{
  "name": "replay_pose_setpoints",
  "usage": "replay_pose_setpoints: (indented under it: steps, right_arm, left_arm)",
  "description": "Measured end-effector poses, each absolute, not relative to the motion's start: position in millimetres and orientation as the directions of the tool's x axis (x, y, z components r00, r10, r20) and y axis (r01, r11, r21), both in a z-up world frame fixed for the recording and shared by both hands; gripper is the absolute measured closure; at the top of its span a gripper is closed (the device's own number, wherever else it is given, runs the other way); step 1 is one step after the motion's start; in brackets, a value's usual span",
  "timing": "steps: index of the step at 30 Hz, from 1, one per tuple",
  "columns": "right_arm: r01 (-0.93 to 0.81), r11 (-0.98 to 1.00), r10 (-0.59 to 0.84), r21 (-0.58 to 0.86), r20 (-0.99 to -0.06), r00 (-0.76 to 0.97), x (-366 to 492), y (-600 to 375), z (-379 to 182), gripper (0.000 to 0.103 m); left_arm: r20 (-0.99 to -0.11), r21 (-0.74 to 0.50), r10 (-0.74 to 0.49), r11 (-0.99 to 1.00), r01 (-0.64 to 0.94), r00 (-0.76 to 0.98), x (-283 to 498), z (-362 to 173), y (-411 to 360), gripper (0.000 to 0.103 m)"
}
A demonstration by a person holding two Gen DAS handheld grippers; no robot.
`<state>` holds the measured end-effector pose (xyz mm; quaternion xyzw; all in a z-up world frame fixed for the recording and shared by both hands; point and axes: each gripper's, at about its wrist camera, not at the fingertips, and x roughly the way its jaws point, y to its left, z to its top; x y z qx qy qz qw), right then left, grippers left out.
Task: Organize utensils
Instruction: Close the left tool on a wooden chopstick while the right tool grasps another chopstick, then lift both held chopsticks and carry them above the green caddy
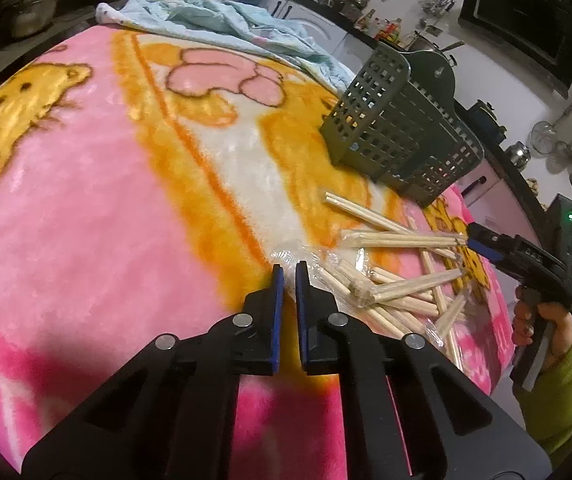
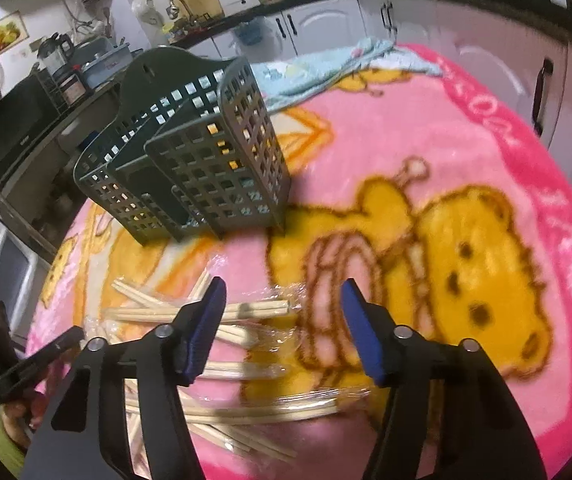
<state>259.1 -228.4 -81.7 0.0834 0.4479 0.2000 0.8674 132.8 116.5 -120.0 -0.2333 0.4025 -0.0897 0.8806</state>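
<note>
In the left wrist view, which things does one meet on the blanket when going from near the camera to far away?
Left gripper, jaws nearly together with no chopstick between them → wooden chopsticks in clear wrap → grey utensil basket → light blue cloth at the far edge of the pink blanket.

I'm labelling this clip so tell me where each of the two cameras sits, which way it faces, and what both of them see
Left wrist: on the left gripper, facing down across the pink blanket to the wrapped chopsticks; jaws nearly together, right gripper and a green sleeve at the right edge.
Right wrist: on the right gripper, facing down over the chopsticks, jaws apart; left gripper at lower left.
Shared: chopsticks, blanket, grey caddy, blue cloth.
</note>
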Motion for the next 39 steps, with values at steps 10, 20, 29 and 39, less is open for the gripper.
replay_pose_setpoints:
  steps: [10,20,29,39]
  right_arm:
    - [-0.267,0.857,0.515,0.441,-0.714,0.474,261.0,-236.2,-85.9,0.093]
    - [-0.374,0.861,0.507,0.345,-0.647,0.569,237.7,-223.7,-46.1,0.098]
    - [-0.493,0.846,0.509,0.202,-0.581,0.635,210.0,-197.3,4.9,0.099]
    - [-0.572,0.809,0.548,0.137,-0.529,0.648,194.2,-175.4,42.0,0.100]
  left_arm:
    - [-0.644,-0.499,-0.356,0.867,-0.019,0.677,129.2,-116.0,123.5,0.102]
    - [-0.607,-0.491,-0.331,0.871,-0.014,0.723,119.0,-95.1,136.5,0.102]
    - [-0.543,-0.462,-0.280,0.887,-0.004,0.791,112.9,-51.0,148.2,0.102]
    - [-0.489,-0.399,-0.291,0.913,0.085,0.822,117.4,4.1,119.6,0.103]
